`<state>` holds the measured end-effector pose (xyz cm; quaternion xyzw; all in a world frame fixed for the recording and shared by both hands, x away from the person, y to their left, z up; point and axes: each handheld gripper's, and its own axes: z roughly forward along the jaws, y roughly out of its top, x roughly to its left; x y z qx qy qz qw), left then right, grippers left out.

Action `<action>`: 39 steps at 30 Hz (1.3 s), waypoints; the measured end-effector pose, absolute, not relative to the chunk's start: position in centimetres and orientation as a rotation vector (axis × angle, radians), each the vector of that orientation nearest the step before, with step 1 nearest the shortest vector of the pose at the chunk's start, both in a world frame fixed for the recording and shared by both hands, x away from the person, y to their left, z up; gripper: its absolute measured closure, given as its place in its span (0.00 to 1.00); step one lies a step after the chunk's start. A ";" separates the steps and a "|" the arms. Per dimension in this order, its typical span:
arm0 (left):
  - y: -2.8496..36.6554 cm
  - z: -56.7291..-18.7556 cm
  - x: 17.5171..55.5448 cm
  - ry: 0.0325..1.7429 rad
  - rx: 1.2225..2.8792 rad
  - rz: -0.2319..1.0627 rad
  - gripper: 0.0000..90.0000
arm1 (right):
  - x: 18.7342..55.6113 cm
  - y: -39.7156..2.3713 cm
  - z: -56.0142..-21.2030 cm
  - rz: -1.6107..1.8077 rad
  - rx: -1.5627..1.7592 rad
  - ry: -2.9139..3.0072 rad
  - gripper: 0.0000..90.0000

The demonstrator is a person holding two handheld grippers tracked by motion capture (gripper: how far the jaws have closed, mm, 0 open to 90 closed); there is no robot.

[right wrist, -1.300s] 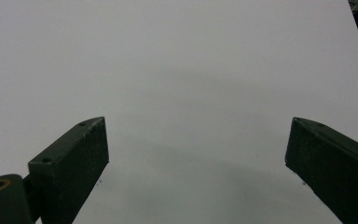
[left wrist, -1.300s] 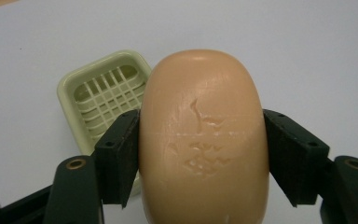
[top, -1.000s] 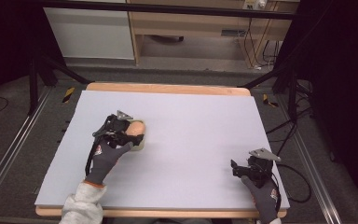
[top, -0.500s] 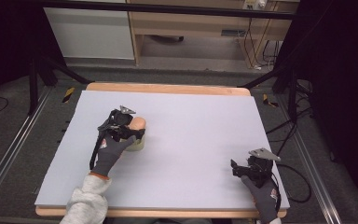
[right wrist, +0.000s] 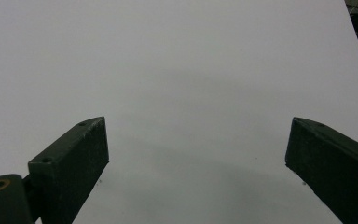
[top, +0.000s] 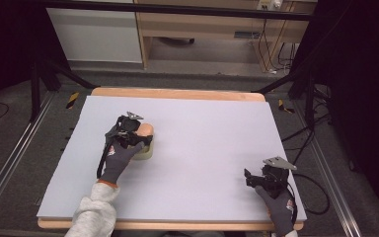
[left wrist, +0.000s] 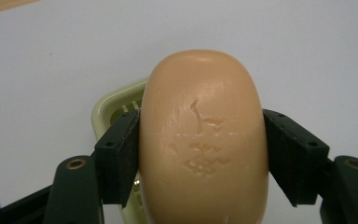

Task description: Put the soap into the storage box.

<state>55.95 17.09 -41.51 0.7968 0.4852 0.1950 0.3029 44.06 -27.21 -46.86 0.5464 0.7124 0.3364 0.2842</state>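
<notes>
My left gripper (left wrist: 204,154) clamps the peach soap bar (left wrist: 204,140) across its width, above the pale green soap dish (left wrist: 116,105) on the counter (top: 217,148). I should lower it level, centred over the dish. My right gripper (right wrist: 196,154) rests open, empty

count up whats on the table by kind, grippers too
soap bar, peach: 1
soap dish, pale yellow-green: 1
grippers, black: 2, left gripper shut on the soap bar, right gripper open
total: 4
</notes>
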 end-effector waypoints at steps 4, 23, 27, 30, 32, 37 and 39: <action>17.1 -42.0 56.1 1.292 2.113 0.513 0.35 | 44.1 -27.2 -46.9 0.899 1.463 1.906 0.07; 17.7 -43.2 56.5 1.331 2.116 0.502 0.35 | 44.1 -27.2 -46.9 0.900 1.468 1.904 0.07; 17.7 -43.6 56.7 1.344 2.119 0.502 0.35 | 44.1 -27.2 -46.9 0.900 1.466 1.905 0.07; 17.7 -43.8 56.8 1.350 2.114 0.501 0.35 | 44.1 -27.2 -46.9 0.901 1.463 1.905 0.07; 17.7 -43.9 56.8 1.353 2.116 0.499 0.35 | 44.1 -27.2 -46.9 0.900 1.465 1.906 0.07; 17.7 -44.4 56.9 1.367 2.111 0.493 0.35 | 44.1 -27.2 -46.9 0.900 1.462 1.905 0.07; 17.7 -44.6 56.9 1.369 2.112 0.495 0.35 | 44.1 -27.2 -46.9 0.898 1.465 1.906 0.07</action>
